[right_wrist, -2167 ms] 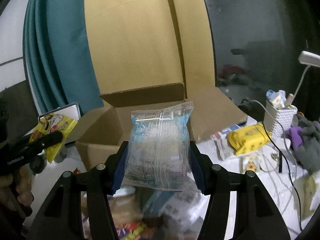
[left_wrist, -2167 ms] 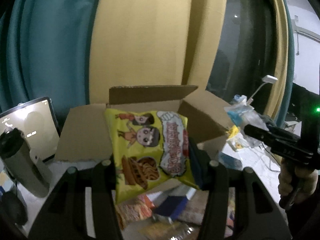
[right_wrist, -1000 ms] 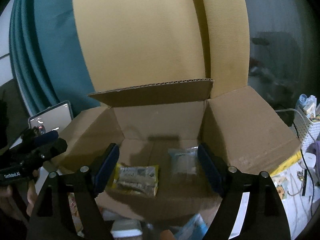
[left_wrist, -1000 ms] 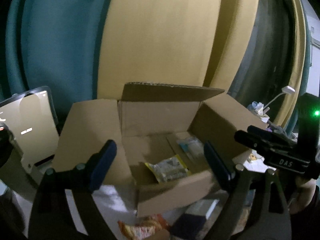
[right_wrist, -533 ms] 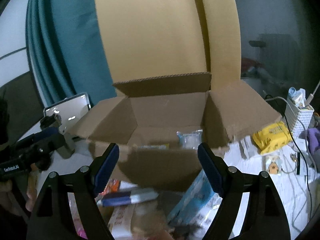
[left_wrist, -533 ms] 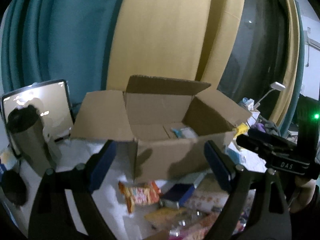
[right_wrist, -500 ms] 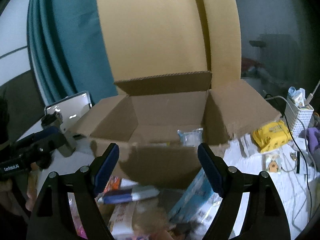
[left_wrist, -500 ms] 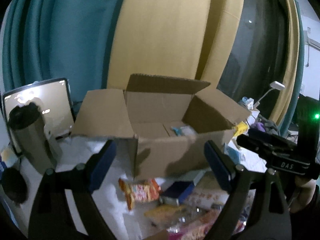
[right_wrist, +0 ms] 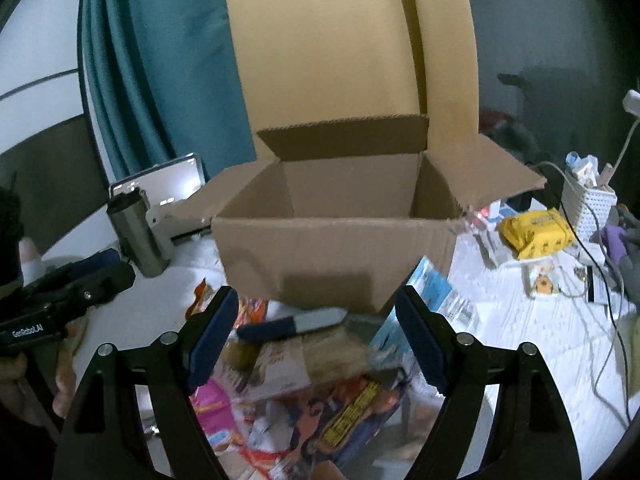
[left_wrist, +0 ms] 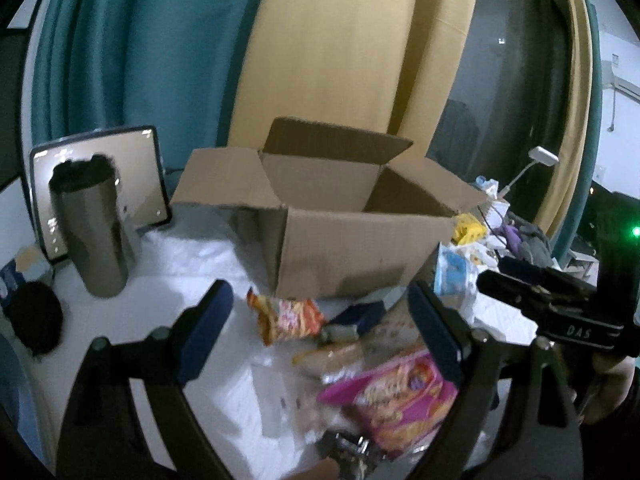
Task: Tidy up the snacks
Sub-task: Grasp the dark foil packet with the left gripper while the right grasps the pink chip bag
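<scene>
Two grippers hang over a white surface (right_wrist: 520,320), & both have their jaws wide w/ nothing between them. Left gripper (left_wrist: 318,330) has blue pads; right gripper (right_wrist: 316,334) does too. Each one shows up in the other's view at the side, held by a hand.

A brown cardboard box (right_wrist: 336,248) sits near the middle of the surface, toward the back edge, flaps open. Can't see what is inside it from here. Teal & yellow curtains hang behind it.

Snacks lie in a messy pile at the front of the surface, just in front of the box & under both grippers. An orange snack bag (left_wrist: 288,318) lies close to the box's front wall. A pink snack bag (left_wrist: 400,400) lies nearer the front edge, blurry. A dark blue & grey packet (right_wrist: 292,325) lies just below the box's front wall. A light blue packet (right_wrist: 430,292) leans by the box's right front corner. Other bags in the pile are too blurry to name.

On the left side stands a metal cup (left_wrist: 94,226), upright, w/ a tablet (left_wrist: 136,172) propped behind it. On the right side lies a yellow pack (right_wrist: 536,232), beside a white basket (right_wrist: 588,212) & some cables.
</scene>
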{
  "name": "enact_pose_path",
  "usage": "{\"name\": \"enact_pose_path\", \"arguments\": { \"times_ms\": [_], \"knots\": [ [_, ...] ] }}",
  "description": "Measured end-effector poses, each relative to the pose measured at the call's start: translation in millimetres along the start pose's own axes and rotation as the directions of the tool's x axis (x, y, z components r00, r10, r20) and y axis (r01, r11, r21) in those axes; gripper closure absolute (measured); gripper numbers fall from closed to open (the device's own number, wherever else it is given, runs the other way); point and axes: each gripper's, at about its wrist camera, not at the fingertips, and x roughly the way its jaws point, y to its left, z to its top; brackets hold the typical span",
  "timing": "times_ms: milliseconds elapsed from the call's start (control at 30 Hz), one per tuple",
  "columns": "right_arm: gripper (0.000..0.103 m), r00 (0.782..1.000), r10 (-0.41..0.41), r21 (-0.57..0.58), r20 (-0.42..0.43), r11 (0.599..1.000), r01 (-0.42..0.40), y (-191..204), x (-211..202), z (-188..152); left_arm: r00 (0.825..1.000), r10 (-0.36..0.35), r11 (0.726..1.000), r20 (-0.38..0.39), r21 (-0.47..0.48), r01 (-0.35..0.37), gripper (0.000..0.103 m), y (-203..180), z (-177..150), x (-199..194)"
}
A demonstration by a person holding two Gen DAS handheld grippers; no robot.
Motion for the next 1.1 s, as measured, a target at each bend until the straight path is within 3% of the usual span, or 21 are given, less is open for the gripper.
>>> {"name": "enact_pose_path", "arguments": {
  "times_ms": [433,733,900,1000,1033,1100],
  "knots": [
    [0.02,0.997,0.03,-0.03,-0.073,0.999,-0.032,37.2,2.9,-45.1,0.996,-0.018,0.998,-0.087,-0.054,0.013,0.013,21.0,-68.6,-16.8],
    [0.02,0.99,0.058,-0.063,-0.126,0.996,-0.066,63.5,18.2,-67.6,0.981,-0.022,0.997,-0.194,-0.072,0.008,0.013,26.9,-114.9,-19.6],
    [0.02,0.988,0.066,-0.076,-0.141,0.994,-0.077,71.7,24.7,-77.4,0.973,-0.005,1.0,-0.231,0.013,0.008,0.013,14.4,-129.4,-17.2],
    [0.03,0.987,0.062,-0.099,-0.151,0.992,-0.077,74.3,25.3,-82.8,0.961,0.025,0.998,-0.275,0.069,-0.006,0.014,6.1,-138.6,-5.8],
    [0.037,0.986,0.062,-0.104,-0.155,0.991,-0.079,73.9,25.3,-84.1,0.965,0.034,0.997,-0.26,0.083,-0.013,0.016,3.9,-139.3,-7.1],
    [0.044,0.984,0.084,-0.096,-0.158,0.99,-0.1,71.5,23.0,-85.0,0.964,0.029,0.994,-0.264,0.105,-0.001,0.041,-1.6,-139.4,-5.0]
  ]
}}
